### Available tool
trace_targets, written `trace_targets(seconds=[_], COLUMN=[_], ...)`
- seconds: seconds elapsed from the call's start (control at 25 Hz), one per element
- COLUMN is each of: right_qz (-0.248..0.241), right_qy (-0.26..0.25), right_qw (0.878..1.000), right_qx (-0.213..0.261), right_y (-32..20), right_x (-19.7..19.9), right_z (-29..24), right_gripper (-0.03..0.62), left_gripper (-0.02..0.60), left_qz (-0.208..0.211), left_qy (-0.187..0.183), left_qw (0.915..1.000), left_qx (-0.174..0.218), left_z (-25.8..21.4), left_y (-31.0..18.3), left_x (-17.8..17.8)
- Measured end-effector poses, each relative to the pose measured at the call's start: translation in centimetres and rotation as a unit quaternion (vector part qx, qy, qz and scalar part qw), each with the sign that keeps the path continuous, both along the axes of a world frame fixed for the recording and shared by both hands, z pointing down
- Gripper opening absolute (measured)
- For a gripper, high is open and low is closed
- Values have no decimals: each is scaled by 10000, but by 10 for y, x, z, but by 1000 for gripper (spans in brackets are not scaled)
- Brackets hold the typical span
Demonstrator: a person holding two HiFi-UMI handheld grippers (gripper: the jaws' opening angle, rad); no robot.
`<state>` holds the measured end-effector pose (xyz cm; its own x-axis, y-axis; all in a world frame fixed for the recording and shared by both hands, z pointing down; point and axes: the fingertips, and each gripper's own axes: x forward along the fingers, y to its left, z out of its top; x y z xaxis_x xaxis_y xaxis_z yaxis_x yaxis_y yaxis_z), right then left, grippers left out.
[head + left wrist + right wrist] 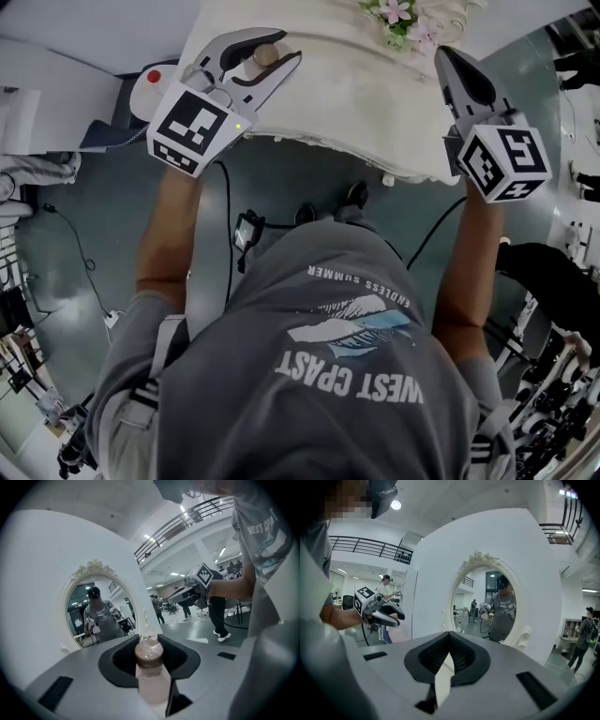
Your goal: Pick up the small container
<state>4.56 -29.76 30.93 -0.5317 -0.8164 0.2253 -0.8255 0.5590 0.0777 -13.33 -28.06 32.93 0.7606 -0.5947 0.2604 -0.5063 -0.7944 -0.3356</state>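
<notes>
The small container (151,679) is a pale, frosted bottle with a brown lid (266,54). It stands upright between the jaws of my left gripper (269,58), which is shut on it just under the lid, over the white table's near left part. In the left gripper view, the left gripper (149,657) holds the container in front of the mirror. My right gripper (452,58) hovers over the table's right side, jaws together and nothing in them. The right gripper view shows the right gripper (449,644) with its pads meeting.
An oval white-framed mirror (490,603) stands against a white panel behind the table (356,94). Pink flowers (398,17) lie at the table's far edge. A white device with a red button (153,78) sits left of the table. Cables run on the floor below.
</notes>
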Motion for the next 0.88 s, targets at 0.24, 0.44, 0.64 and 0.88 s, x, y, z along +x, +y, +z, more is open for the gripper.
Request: trace_targets(seconds=[0.24, 0.44, 0.64, 0.88], right_qz=[-54, -192, -251, -299], right_qy=[77, 303, 282, 283], right_qw=[9997, 9992, 9991, 9990], right_qx=[210, 180, 200, 167], right_y=[7, 10, 11, 13], right_x=[-22, -29, -32, -36], right_z=[-14, -12, -14, -16], right_gripper=[25, 25, 25, 25], left_gripper=[132, 132, 132, 132], left_qz=[79, -28, -69, -87], left_qy=[-69, -24, -3, -6], left_qw=[9999, 9999, 9999, 10000], left_qx=[126, 145, 97, 27], left_z=[-12, -12, -9, -6], left_y=[20, 22, 21, 21], left_x=[-22, -29, -30, -32])
